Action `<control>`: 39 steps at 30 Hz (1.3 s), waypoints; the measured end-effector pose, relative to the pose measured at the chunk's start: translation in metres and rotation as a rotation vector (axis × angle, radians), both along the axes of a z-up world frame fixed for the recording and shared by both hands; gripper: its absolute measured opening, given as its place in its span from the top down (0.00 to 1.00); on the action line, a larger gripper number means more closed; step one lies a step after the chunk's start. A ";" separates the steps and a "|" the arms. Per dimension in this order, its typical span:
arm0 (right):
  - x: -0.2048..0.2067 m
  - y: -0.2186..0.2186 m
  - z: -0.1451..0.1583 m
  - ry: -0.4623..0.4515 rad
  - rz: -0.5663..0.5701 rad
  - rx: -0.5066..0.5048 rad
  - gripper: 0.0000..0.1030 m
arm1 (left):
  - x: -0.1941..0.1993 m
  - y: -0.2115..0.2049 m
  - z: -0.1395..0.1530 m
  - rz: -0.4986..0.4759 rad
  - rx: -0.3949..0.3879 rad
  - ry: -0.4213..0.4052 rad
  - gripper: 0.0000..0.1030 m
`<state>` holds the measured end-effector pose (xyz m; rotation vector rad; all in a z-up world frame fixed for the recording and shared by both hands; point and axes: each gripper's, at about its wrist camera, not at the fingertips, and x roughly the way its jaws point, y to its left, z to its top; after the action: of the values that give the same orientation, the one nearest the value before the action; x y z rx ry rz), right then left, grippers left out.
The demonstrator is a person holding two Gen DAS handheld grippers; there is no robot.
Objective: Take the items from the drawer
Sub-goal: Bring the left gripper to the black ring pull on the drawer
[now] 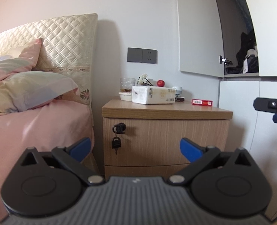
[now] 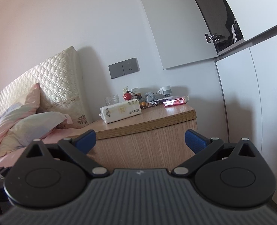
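A light wooden nightstand (image 1: 164,110) stands between a bed and a white wardrobe. Its top drawer (image 1: 166,140) is closed, with a black lock and hanging keys (image 1: 117,136) at its upper left. A second drawer (image 1: 138,170) below is also closed. My left gripper (image 1: 135,149) is open, a short way in front of the top drawer, holding nothing. My right gripper (image 2: 140,140) is open and empty, tilted, facing the nightstand (image 2: 153,116) front from the right. The right gripper's side (image 1: 275,108) shows at the right edge of the left wrist view.
On the nightstand top lie a tissue pack (image 1: 153,94), a glass (image 1: 127,83), a red ball (image 1: 160,83) and a red box (image 1: 202,102). A bed with pink sheets (image 1: 35,127) and pillows is on the left. The wardrobe (image 1: 239,101) on the right has an upper door ajar.
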<state>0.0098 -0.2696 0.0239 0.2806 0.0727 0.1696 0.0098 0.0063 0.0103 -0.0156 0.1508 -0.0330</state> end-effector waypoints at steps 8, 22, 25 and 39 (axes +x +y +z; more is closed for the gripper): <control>0.026 0.002 0.004 0.017 -0.010 -0.020 0.00 | 0.037 0.010 0.000 0.047 0.016 0.001 0.00; 0.074 -0.007 -0.019 0.065 0.035 -0.192 0.00 | 0.108 0.017 -0.015 0.058 0.093 0.024 0.00; 0.082 -0.011 -0.025 0.057 0.061 -0.207 0.00 | 0.120 0.019 -0.022 0.076 0.117 0.040 0.00; 0.129 -0.075 -0.068 0.208 0.124 -0.134 0.00 | 0.174 0.051 -0.040 0.035 0.064 0.149 0.00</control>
<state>0.1390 -0.3443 -0.0441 0.1595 0.3071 0.2570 0.1843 0.0575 -0.0293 0.0435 0.3003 0.0080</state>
